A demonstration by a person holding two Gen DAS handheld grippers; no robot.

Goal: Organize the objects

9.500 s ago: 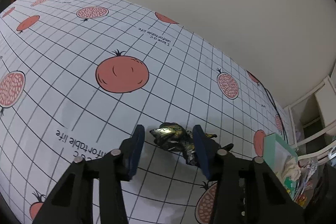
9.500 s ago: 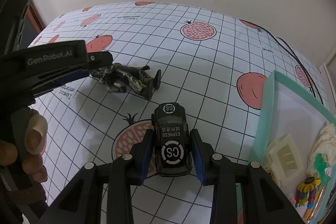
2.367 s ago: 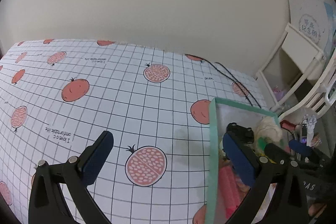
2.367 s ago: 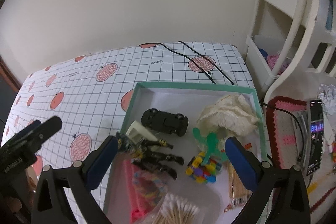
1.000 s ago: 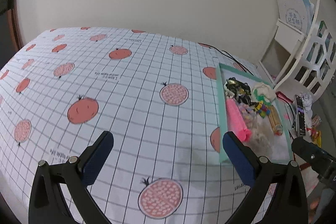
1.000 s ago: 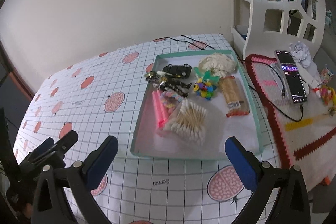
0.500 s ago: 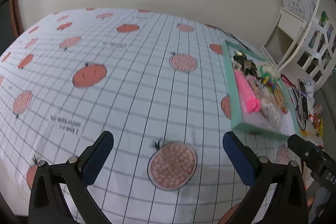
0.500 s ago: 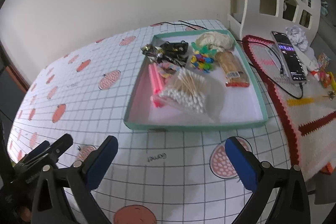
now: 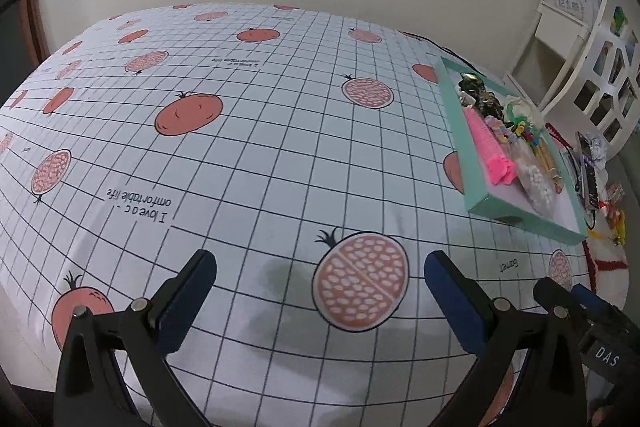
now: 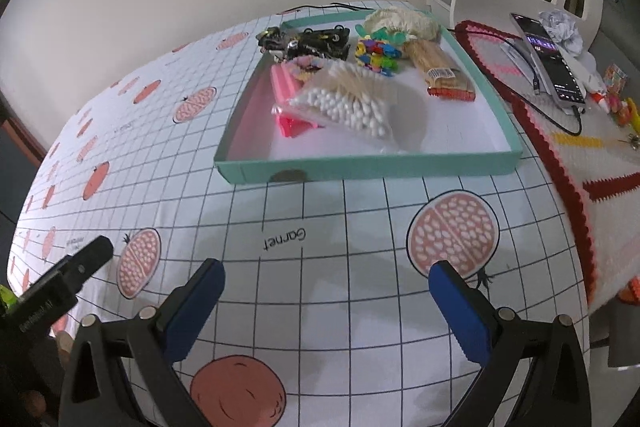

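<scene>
One teal tray (image 10: 360,165) holds one bag of cotton swabs (image 10: 344,103), one pink comb (image 10: 286,89), one black toy car (image 10: 326,39), one dark robot figure (image 10: 280,41), one pack of toothpicks (image 10: 438,67), one cluster of coloured clips (image 10: 378,53), one cream cloth (image 10: 402,19). One phone (image 10: 550,61) on one crocheted mat (image 10: 600,163). Two grippers: left gripper (image 9: 320,273), right gripper (image 10: 326,281).

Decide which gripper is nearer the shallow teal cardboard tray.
Right. The right gripper hovers just in front of the shallow teal cardboard tray; the left gripper hangs farther off, tray away to its right.
</scene>
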